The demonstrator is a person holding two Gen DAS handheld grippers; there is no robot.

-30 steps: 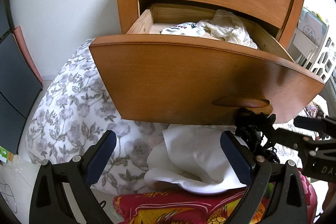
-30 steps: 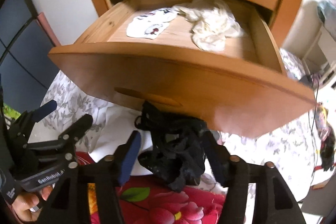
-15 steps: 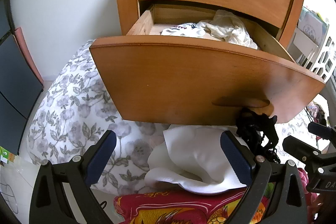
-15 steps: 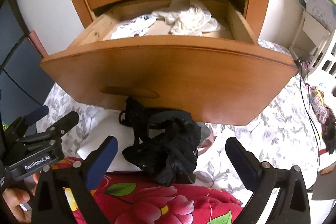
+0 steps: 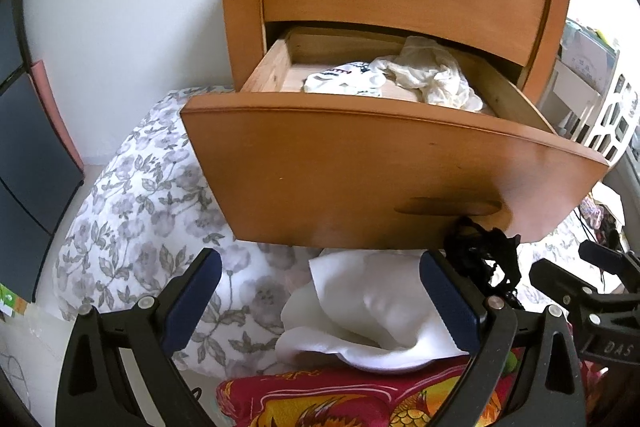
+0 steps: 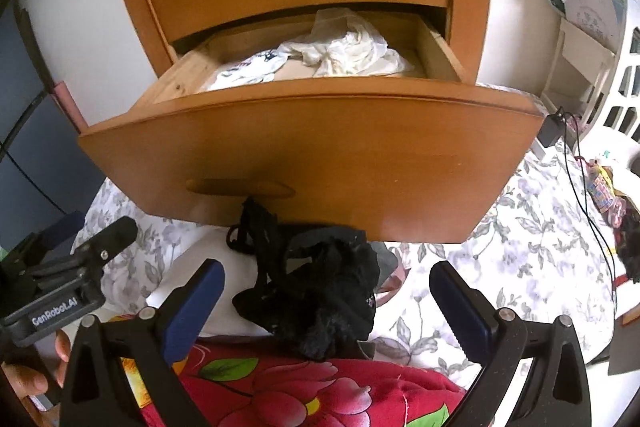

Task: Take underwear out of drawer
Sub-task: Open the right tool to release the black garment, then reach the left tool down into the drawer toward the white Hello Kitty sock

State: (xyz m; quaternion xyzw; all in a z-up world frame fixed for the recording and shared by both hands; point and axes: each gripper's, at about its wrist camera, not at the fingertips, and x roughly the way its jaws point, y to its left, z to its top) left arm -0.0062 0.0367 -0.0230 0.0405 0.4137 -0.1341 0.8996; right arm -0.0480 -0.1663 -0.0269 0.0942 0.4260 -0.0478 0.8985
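Observation:
The wooden drawer [image 5: 360,179] [image 6: 320,155] is pulled out of the nightstand. Inside lie a crumpled cream garment [image 5: 432,77] [image 6: 344,51] and a white printed piece [image 5: 344,81] [image 6: 248,69]. Below it on the bed rest a white garment [image 5: 372,311] and a heap of black lace underwear [image 6: 316,291] [image 5: 480,259]. My left gripper [image 5: 320,303] stands open over the white garment, touching nothing. My right gripper [image 6: 326,307] is open wide; the black underwear lies loose between its fingers, apart from the pads.
A grey floral quilt [image 5: 136,227] [image 6: 532,255] covers the bed, with a red flowered blanket [image 6: 304,387] at the near edge. A white shelf unit [image 6: 588,47] and cables [image 6: 580,167] stand at the right. A dark panel [image 5: 28,155] lines the left wall.
My right gripper opened from around the black underwear, which now lies free on the bed, and it shifted and rolled slightly. The left gripper stayed put.

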